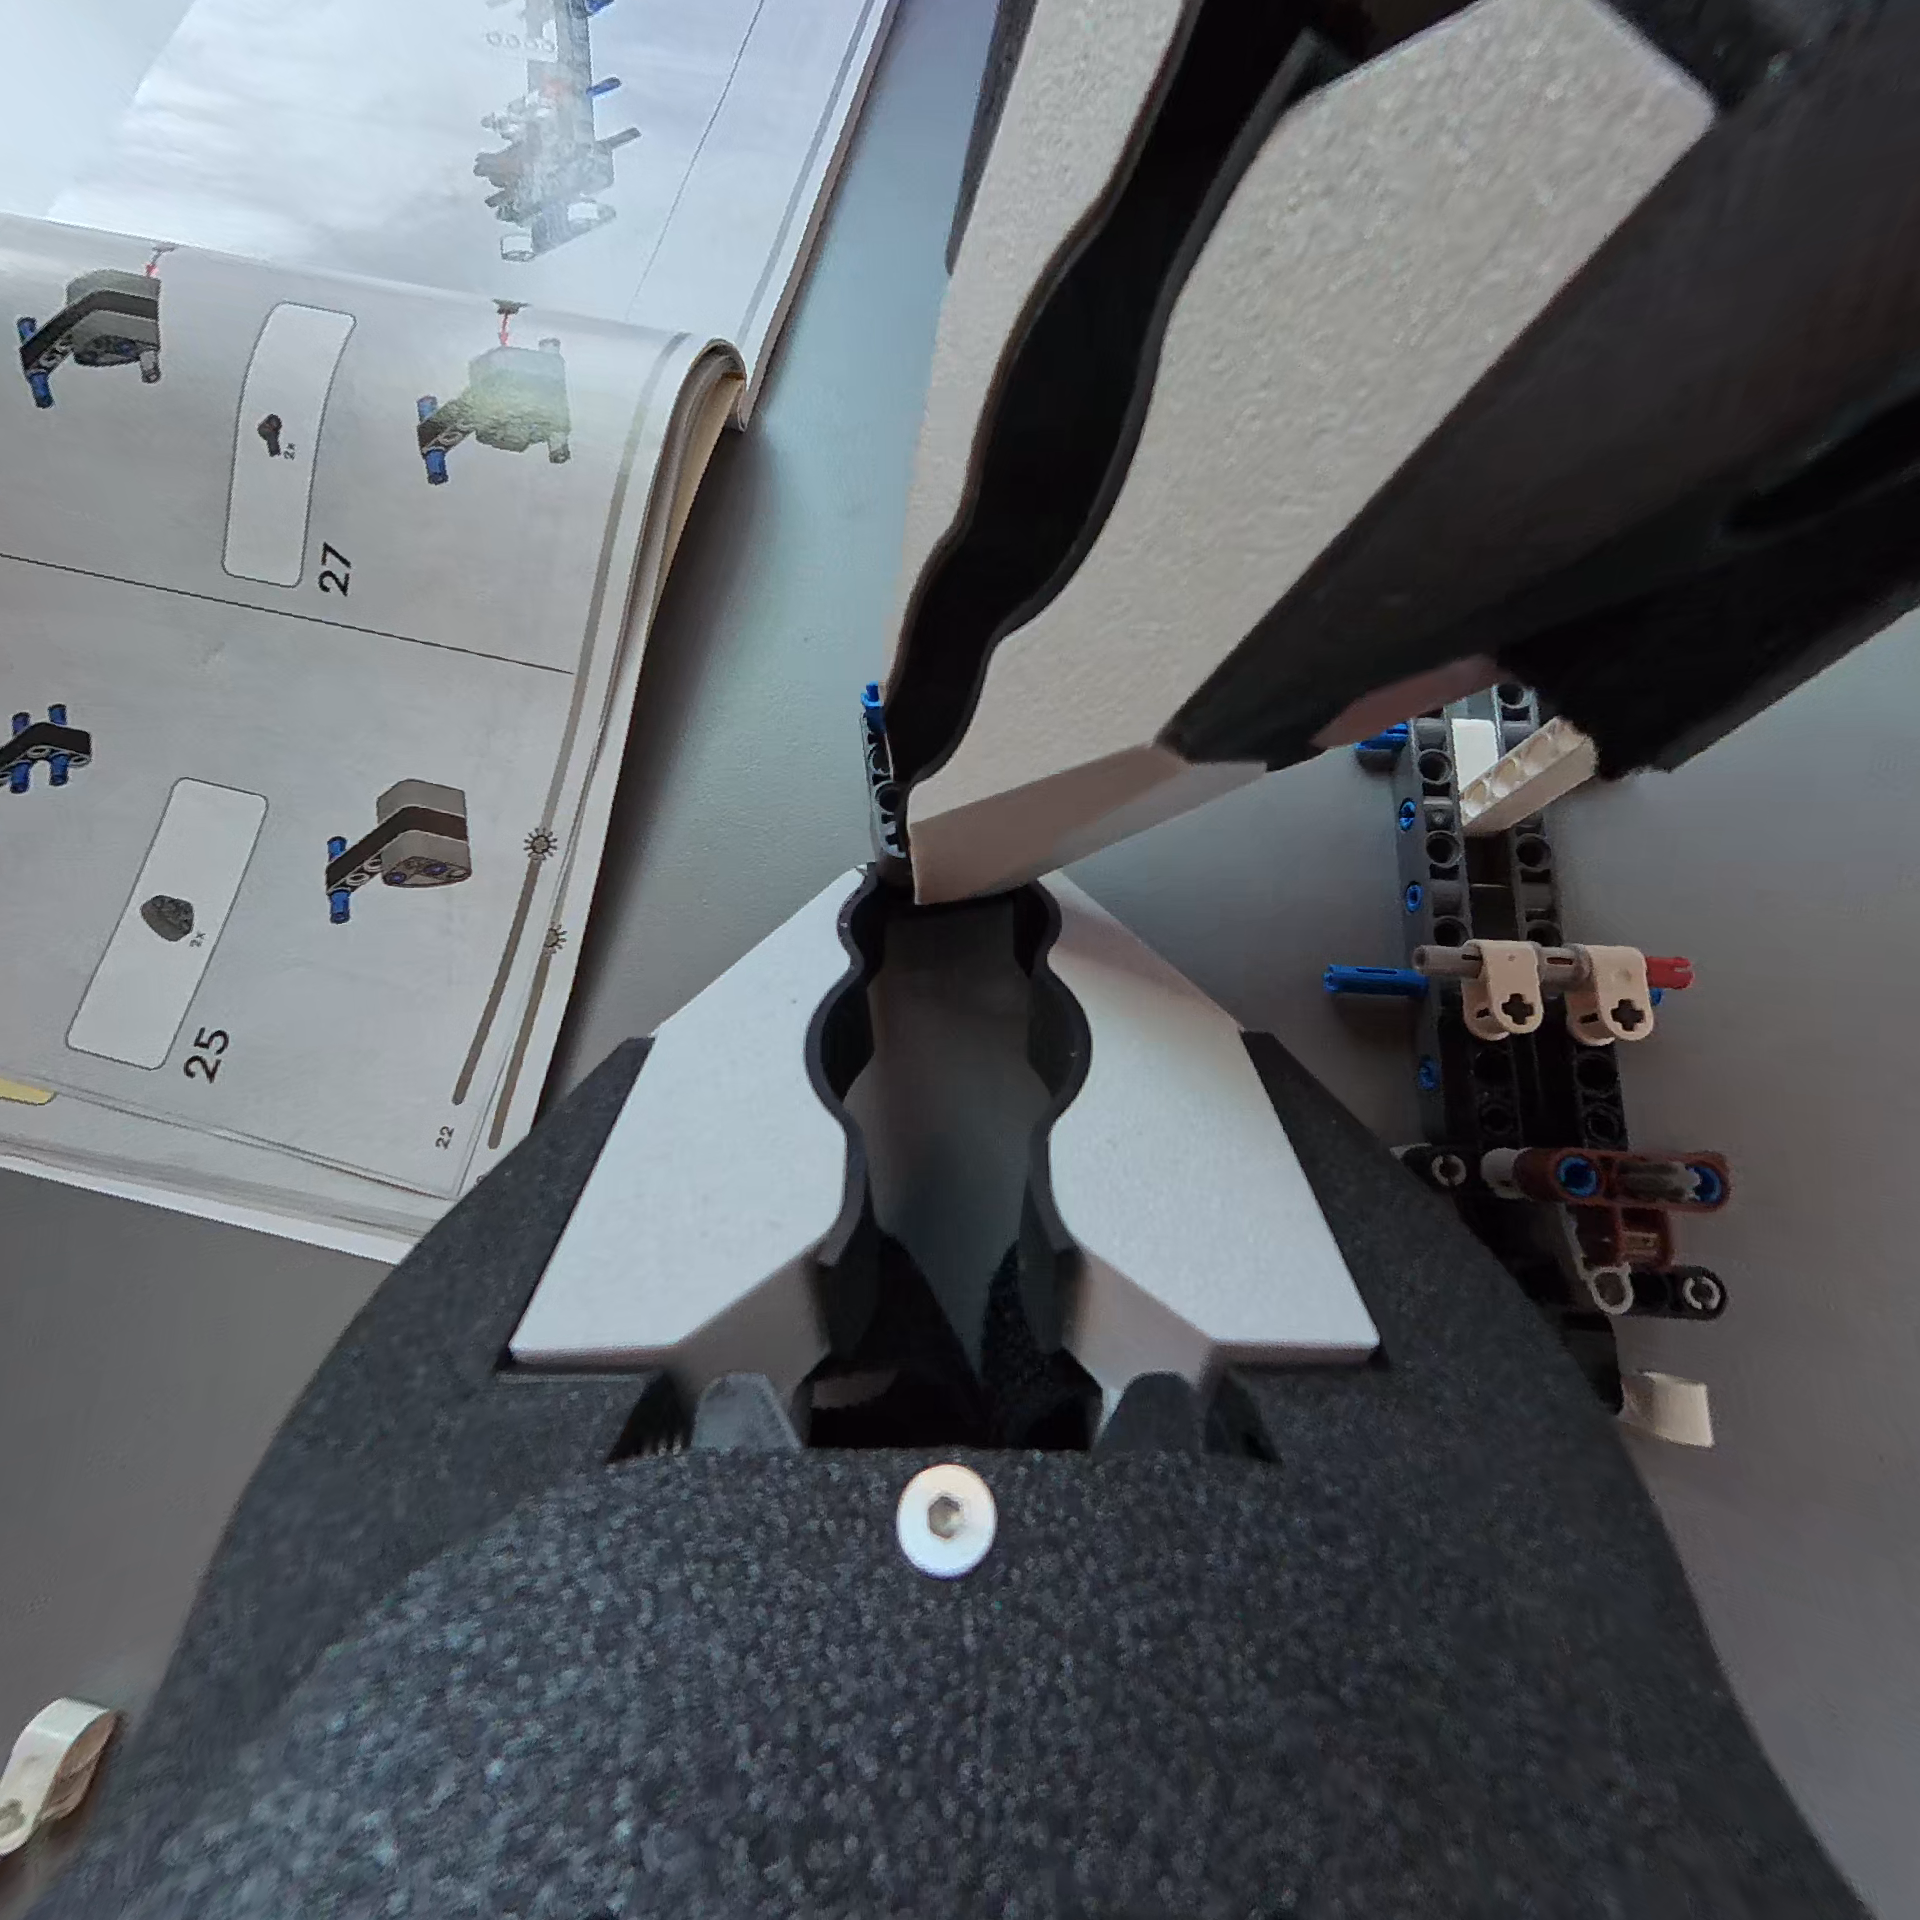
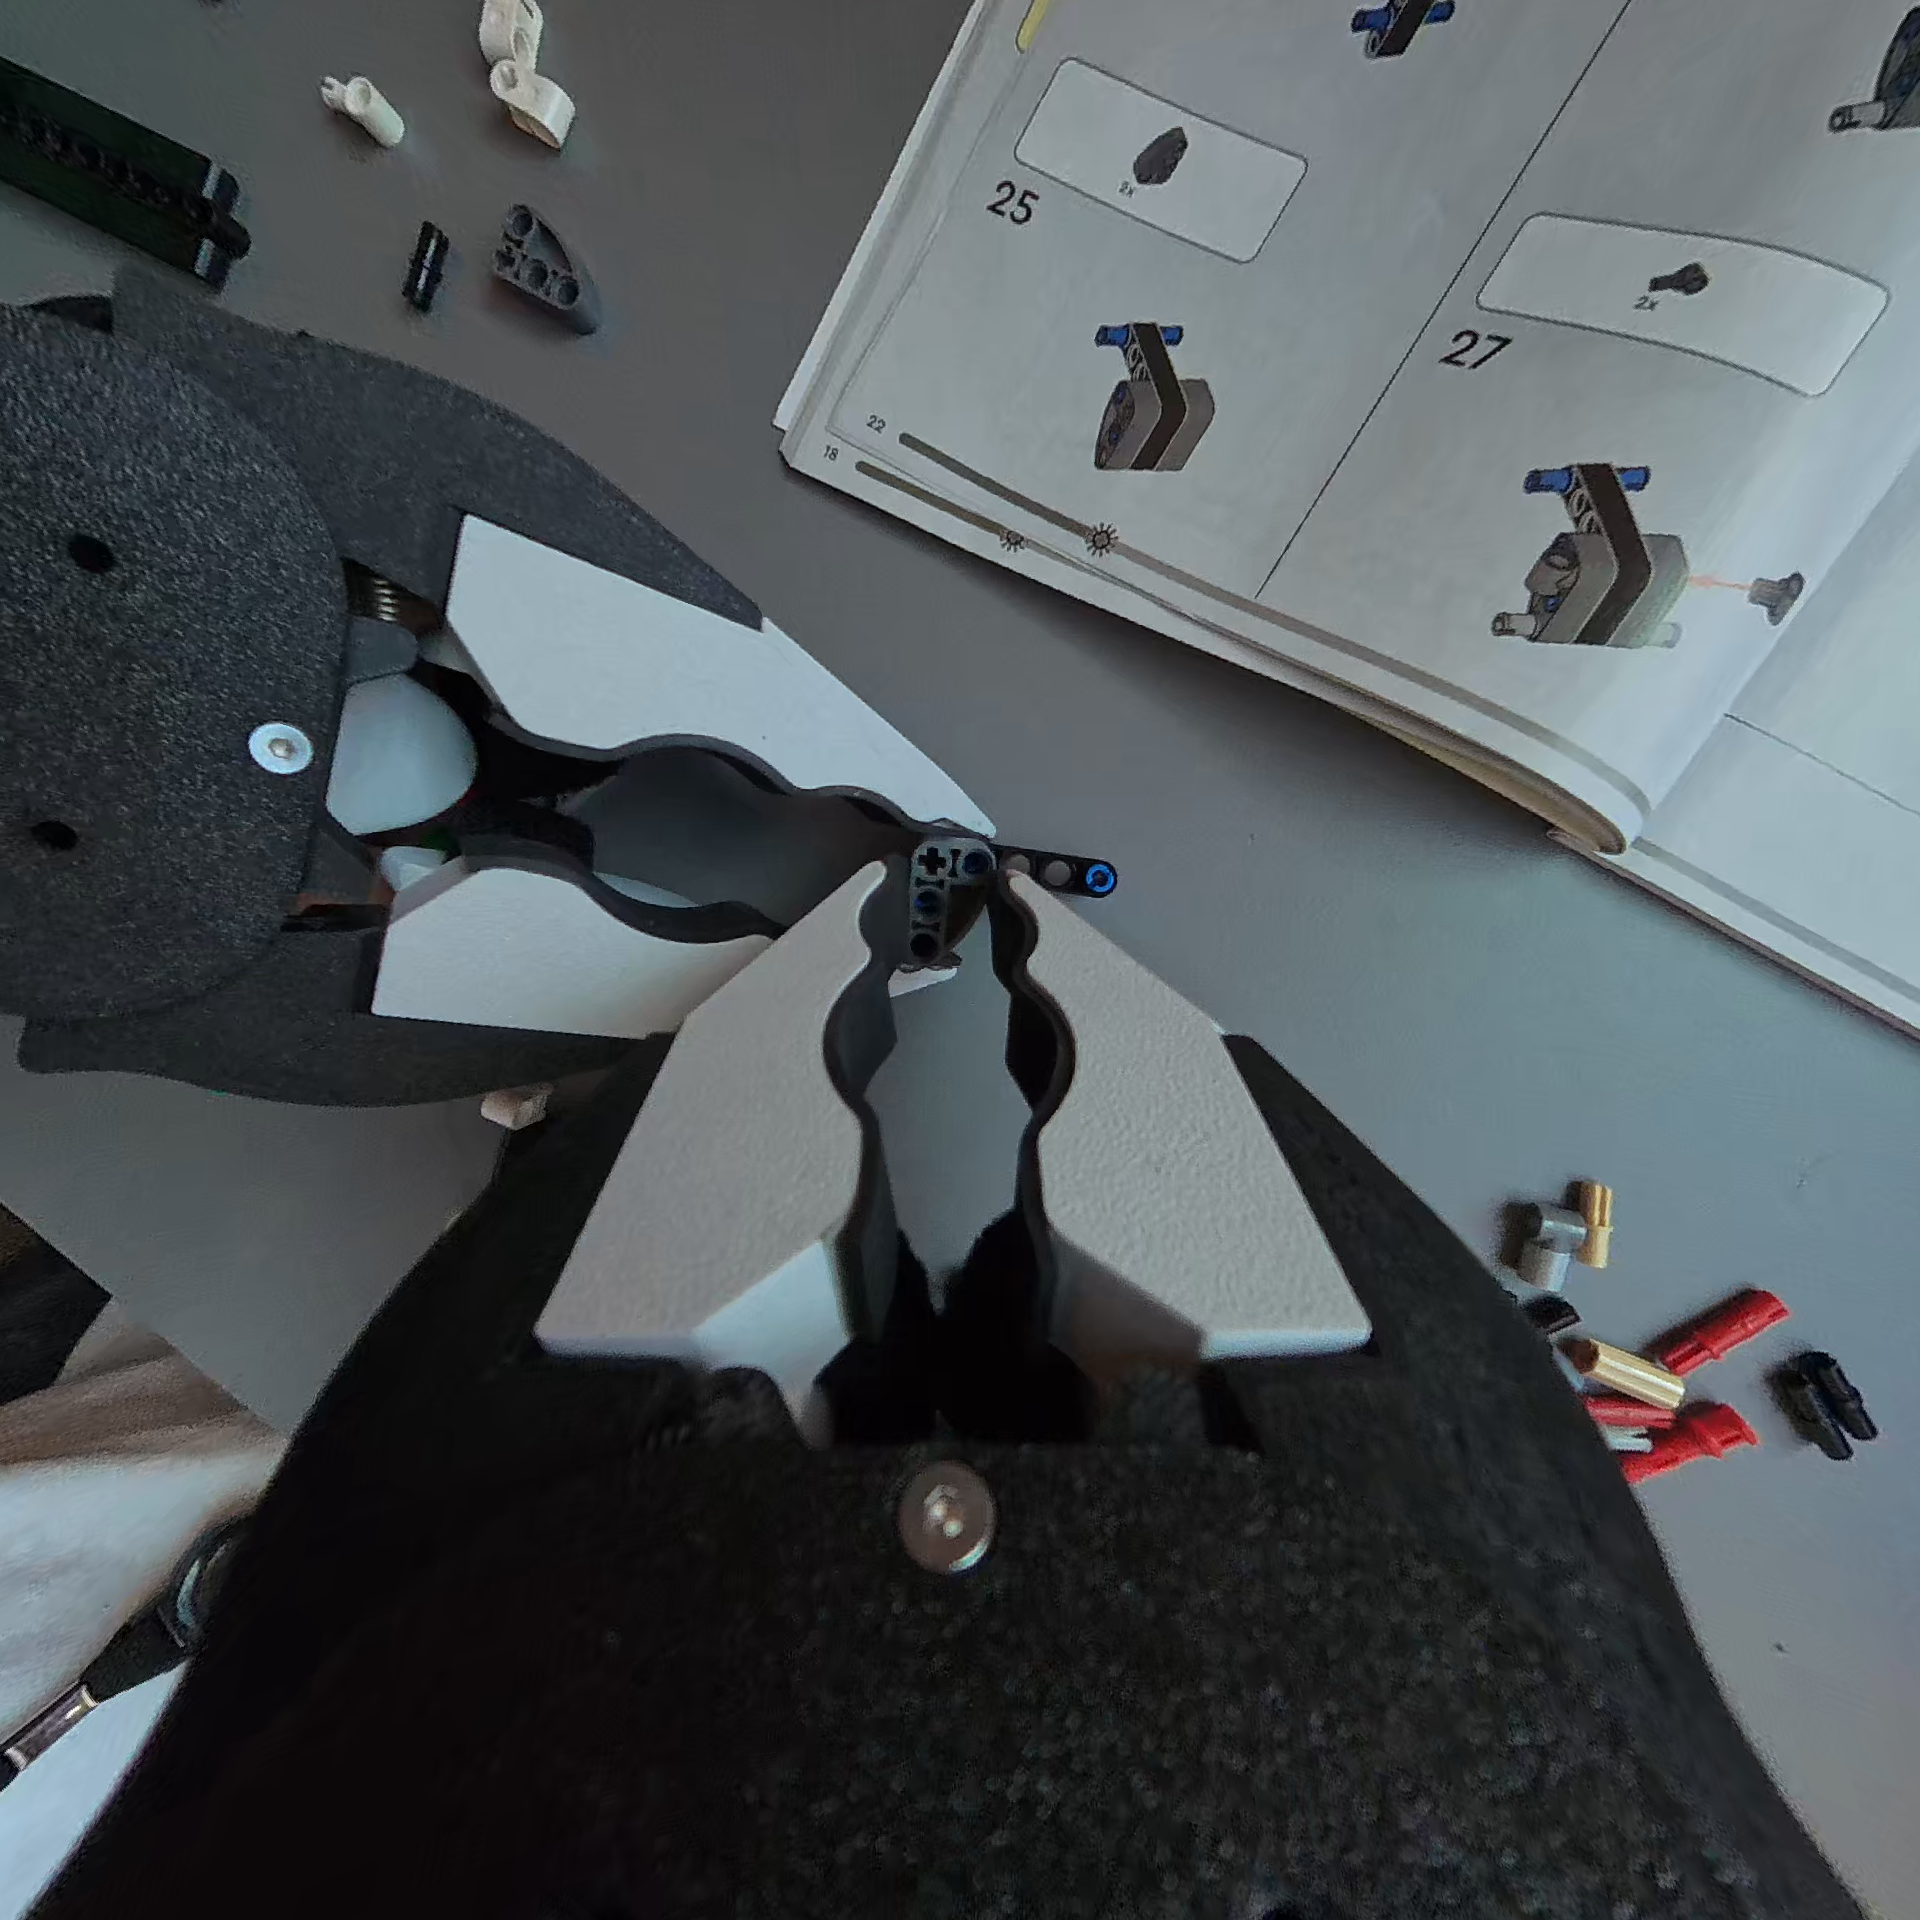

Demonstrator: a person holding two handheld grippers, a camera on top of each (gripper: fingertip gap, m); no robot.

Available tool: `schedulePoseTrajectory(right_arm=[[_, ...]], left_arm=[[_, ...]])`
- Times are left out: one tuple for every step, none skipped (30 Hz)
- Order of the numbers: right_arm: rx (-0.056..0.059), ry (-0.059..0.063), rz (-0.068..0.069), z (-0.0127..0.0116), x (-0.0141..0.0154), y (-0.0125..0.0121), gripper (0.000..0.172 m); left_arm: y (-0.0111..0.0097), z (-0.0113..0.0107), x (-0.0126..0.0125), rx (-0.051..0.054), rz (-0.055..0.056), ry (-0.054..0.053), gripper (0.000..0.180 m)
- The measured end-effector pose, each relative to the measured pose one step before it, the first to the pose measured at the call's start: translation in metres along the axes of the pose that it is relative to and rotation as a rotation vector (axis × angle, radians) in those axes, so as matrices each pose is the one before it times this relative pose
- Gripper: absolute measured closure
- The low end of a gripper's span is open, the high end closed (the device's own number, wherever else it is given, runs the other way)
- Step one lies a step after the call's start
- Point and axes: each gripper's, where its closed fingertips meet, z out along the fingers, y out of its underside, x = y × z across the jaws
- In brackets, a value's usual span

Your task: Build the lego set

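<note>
At the left of the right wrist view, your left gripper (image 2: 961,904) reaches in sideways, its upper finger lying along the top of the grey angled piece (image 2: 928,899). Its lower fingertip is hidden, so you cannot tell whether it grips. In the middle, your right gripper (image 2: 945,883) pinches that piece, a pad on each side. The thin black beam (image 2: 1060,871) pinned to it runs rightward past both grippers, toward the open booklet (image 2: 1351,468).
</note>
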Motion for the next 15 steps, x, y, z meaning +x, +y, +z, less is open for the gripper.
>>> schedulePoseTrajectory(right_arm=[[-0.0036, 0.0025, 0.0015, 0.00003, -0.00005, 0.00008, 0.158], [-0.0042, 0.0079, -0.0112, 0.00012, -0.00001, -0.00025, 0.158], [-0.0066, 0.0078, -0.0023, 0.00002, -0.00014, -0.00022, 0.158], [-0.0074, 0.0053, 0.0001, 0.00015, -0.00022, 0.00002, 0.158], [-0.0074, 0.0004, 0.0048, -0.00003, -0.00016, 0.00028, 0.158], [-0.0055, -0.0016, -0.0004, 0.00004, 0.00004, 0.00032, 0.158], [-0.0065, -0.0075, 0.0074, 0.00003, -0.00003, 0.00017, 0.158], [-0.0084, -0.0103, 0.0097, 0.00013, -0.00008, -0.00001, 0.158], [-0.0123, -0.013, 0.0099, 0.00011, -0.00004, 0.00021, 0.158], [-0.0184, -0.0131, 0.0097, 0.00002, -0.00012, 0.00044, 0.158], [-0.0254, -0.0088, 0.0058, 0.00004, 0.00005, 0.0001, 0.158], [-0.0302, -0.0088, 0.0067, 0.00007, -0.00005, 0.00036, 0.158], [-0.0322, -0.0056, 0.0032, 0.0, -0.00008, 0.00011, 0.158], [-0.0309, -0.0012, 0.0024, -0.00003, 0.00001, 0.00019, 0.158], [-0.0294, 0.003, -0.0029, -0.00002, 0.00009, 0.00044, 0.158]], left_arm=[[-0.00002, -0.00007, 0.00004, 0.0012, 0.001, 0.0011, 0.157], [0.0001, -0.00006, -0.00008, 0.0012, 0.001, -0.0006, 0.157], [0.00007, -0.00006, 0.0, 0.0014, 0.0019, -0.0019, 0.157], [0.00012, -0.00006, 0.00006, 0.0009, 0.0007, -0.0005, 0.157], [0.00007, -0.00014, 0.00017, 0.0009, -0.0009, 0.0024, 0.157], [0.00002, 0.0, 0.00014, 0.0016, 0.0028, 0.0033, 0.157], [-0.00005, 0.00008, 0.00001, 0.0015, 0.0038, 0.0024, 0.157], [-0.00001, -0.00007, -0.00005, 0.001, 0.0025, 0.0005, 0.157], [0.00005, -0.00001, 0.00001, 0.0009, 0.0039, -0.0013, 0.157], [-0.00004, 0.00002, -0.00005, -0.0001, 0.003, -0.0025, 0.157], [-0.0001, 0.00009, -0.00008, -0.0003, 0.003, -0.0032, 0.157], [-0.00003, -0.00002, 0.00004, 0.0001, 0.0031, -0.0027, 0.157], [0.00004, -0.00005, -0.00011, 0.0, 0.0007, -0.0013, 0.157], [-0.00001, 0.00013, -0.00001, 0.0001, 0.0013, -0.0015, 0.157], [0.00004, -0.0001, -0.00004, 0.0, 0.0049, -0.0026, 0.157]])
